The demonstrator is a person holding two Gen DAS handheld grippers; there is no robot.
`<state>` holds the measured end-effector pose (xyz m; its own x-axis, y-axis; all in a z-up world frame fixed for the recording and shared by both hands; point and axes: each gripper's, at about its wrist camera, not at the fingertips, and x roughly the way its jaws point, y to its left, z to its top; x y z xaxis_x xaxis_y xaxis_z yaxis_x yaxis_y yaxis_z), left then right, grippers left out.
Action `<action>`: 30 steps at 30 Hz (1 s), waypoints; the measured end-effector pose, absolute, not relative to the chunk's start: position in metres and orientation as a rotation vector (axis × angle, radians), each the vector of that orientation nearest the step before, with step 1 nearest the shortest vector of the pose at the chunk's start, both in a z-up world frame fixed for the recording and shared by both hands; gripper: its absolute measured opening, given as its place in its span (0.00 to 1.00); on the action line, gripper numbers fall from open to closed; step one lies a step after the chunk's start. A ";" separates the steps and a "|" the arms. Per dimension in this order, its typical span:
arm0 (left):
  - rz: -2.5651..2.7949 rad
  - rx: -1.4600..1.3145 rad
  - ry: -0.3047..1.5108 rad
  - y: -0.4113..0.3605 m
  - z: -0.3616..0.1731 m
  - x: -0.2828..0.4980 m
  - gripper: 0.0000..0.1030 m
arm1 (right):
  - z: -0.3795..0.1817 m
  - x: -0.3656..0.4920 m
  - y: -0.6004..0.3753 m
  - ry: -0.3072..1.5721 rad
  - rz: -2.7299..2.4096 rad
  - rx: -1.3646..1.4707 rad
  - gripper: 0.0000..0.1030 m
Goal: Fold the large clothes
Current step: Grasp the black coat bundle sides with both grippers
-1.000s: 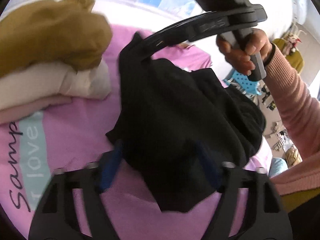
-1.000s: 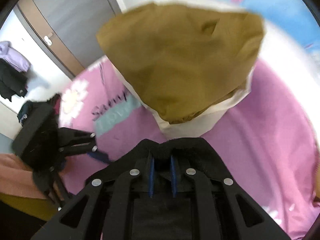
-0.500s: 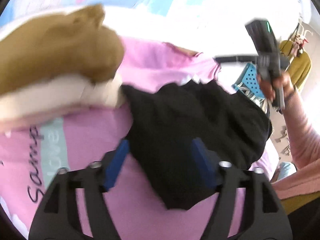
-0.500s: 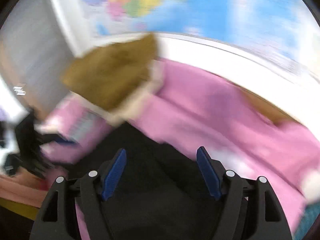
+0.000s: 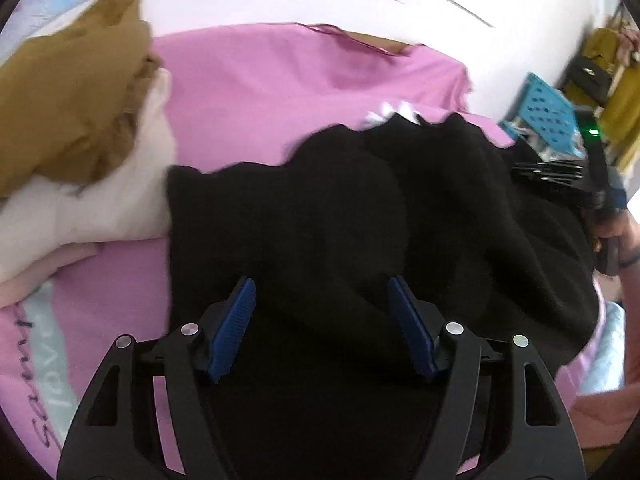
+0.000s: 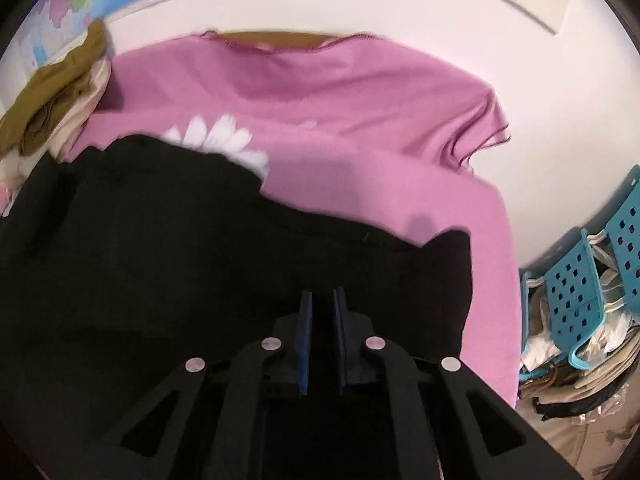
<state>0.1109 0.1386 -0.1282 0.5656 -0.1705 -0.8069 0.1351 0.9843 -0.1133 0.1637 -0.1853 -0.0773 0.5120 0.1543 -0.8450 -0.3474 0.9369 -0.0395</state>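
Observation:
A large black garment [image 5: 360, 216] lies crumpled on the pink sheet [image 5: 280, 80]. It also fills the lower left of the right wrist view [image 6: 180, 248]. My left gripper [image 5: 322, 300] is open just above the black cloth, its blue pads on either side of a fold, gripping nothing. My right gripper [image 6: 322, 308] is shut on the near right edge of the black garment. In the left wrist view the right gripper [image 5: 560, 176] shows at the garment's right side.
A stack of folded clothes, mustard [image 5: 68, 92] on cream [image 5: 100, 204], sits at the left of the bed. It also shows in the right wrist view [image 6: 52, 92]. A blue perforated basket [image 6: 580, 280] stands right of the bed. The white wall [image 6: 400, 4] runs behind.
My right gripper let go of the garment, swung right and shut on its right edge. The black garment dropped from hanging to lying on the sheet. My left gripper stayed open.

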 end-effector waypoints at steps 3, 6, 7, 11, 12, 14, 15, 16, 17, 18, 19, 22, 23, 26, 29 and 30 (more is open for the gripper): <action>-0.087 -0.025 0.959 0.143 -0.125 0.112 0.66 | -0.080 0.170 -0.180 0.954 0.186 -0.305 0.03; -0.048 -0.011 0.939 0.141 -0.114 0.105 0.65 | -0.072 0.165 -0.191 0.956 0.244 -0.207 0.13; -0.039 0.007 0.917 0.135 -0.107 0.099 0.64 | -0.061 0.161 -0.195 0.938 0.268 -0.160 0.25; -0.016 0.045 0.855 0.117 -0.087 0.085 0.73 | -0.029 0.125 -0.207 0.839 0.354 -0.075 0.39; -0.018 0.044 0.849 0.115 -0.085 0.085 0.73 | -0.026 0.116 -0.208 0.828 0.362 -0.072 0.43; -0.018 0.057 0.831 0.106 -0.080 0.080 0.76 | -0.022 0.100 -0.210 0.814 0.399 -0.046 0.44; -0.019 0.060 0.827 0.105 -0.079 0.077 0.76 | -0.022 0.092 -0.209 0.810 0.407 -0.037 0.44; -0.024 0.063 0.822 0.103 -0.078 0.073 0.76 | -0.022 0.084 -0.208 0.807 0.415 -0.031 0.44; -0.031 0.063 0.822 0.101 -0.078 0.070 0.76 | -0.024 0.075 -0.205 0.806 0.425 -0.026 0.44; -0.033 0.063 0.823 0.098 -0.081 0.072 0.76 | -0.026 0.070 -0.203 0.809 0.424 -0.030 0.44; -0.036 0.062 0.827 0.097 -0.083 0.071 0.76 | -0.030 0.066 -0.201 0.818 0.418 -0.034 0.44; -0.014 0.062 0.851 0.095 -0.095 0.074 0.76 | -0.056 0.072 -0.204 0.881 0.401 0.011 0.47; -0.003 0.053 0.867 0.096 -0.100 0.075 0.76 | -0.062 0.073 -0.207 0.900 0.400 0.054 0.47; 0.011 -0.009 0.903 0.106 -0.108 0.069 0.77 | -0.057 0.062 -0.214 0.878 0.396 0.126 0.50; -0.007 -0.118 0.887 0.124 -0.104 0.048 0.88 | -0.042 0.036 -0.232 0.823 0.422 0.234 0.58; -0.021 -0.167 0.874 0.132 -0.102 0.036 0.88 | -0.038 0.027 -0.237 0.811 0.432 0.264 0.61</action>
